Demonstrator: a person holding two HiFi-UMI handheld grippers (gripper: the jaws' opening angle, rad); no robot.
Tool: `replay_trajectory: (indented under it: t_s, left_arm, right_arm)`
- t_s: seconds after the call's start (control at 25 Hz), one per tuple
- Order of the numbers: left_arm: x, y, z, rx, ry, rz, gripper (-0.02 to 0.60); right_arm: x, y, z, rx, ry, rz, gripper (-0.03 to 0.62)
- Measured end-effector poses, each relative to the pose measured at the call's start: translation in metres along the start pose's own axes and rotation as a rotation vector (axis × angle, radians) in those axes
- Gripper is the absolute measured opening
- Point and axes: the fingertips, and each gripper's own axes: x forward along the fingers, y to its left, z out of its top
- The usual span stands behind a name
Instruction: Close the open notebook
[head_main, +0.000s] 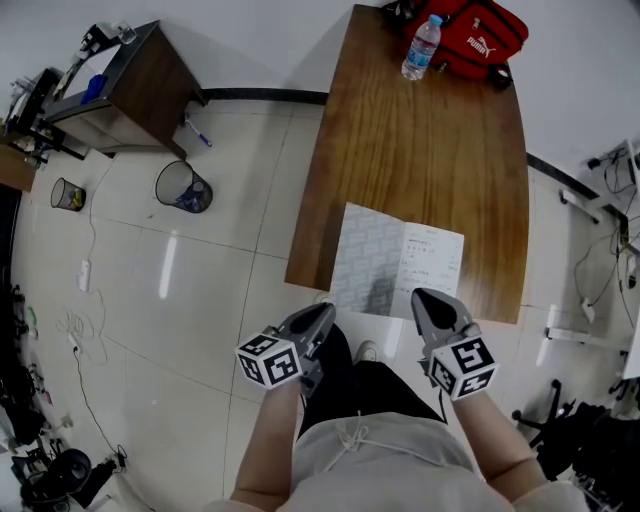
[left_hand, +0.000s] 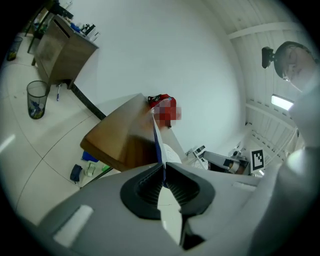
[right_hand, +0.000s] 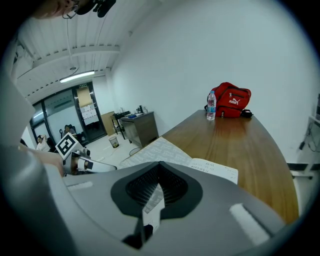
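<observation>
Nearest the head camera were the person's forearms (head_main: 268, 450), each running out to a marker-cubed gripper at the near end of the wooden table (head_main: 420, 150). The notebook (head_main: 395, 265) lay open at that near edge, its patterned left leaf (head_main: 365, 255) reaching just past the table's rim and its handwritten right page (head_main: 435, 265) lying flat on the wood. The left gripper (head_main: 325, 312) was clamped on the near edge of the left leaf: in the left gripper view a thin sheet with a blue edge ran straight up from between the meeting pads. The right gripper (head_main: 422, 298) sat at the near edge of the right page with its jaws together. Whether they had caught any paper could not be told.

The step in hand looked like the start of the fold, with the leaf gripped but the book wide open. The next move would probably call for raising that leaf and swinging it in an arc over the spine onto the right page, with the right gripper drawn clear first. A thin sheet could bend or slip if pulled rather than turned
</observation>
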Motion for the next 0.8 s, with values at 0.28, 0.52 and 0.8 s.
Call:
replay_trajectory:
  t_s: [0.28, 0.52, 0.8]
  left_arm:
    - [0.005, -0.064, 0.004, 0.12, 0.035, -0.06, 0.012]
    - [0.025, -0.113, 0.0, 0.26, 0.103, -0.097, 0.014]
    - [0.068, -0.161, -0.017, 0.363, 0.191, -0.179, 0.018]
  right_arm:
    - [-0.044, -0.016, 0.002, 0.027, -0.073, -0.057, 0.006]
    - [-0.098, -0.053, -0.015, 0.069, -0.128, -0.161, 0.006]
    - [-0.157, -0.084, -0.042, 0.179, -0.171, -0.262, 0.006]
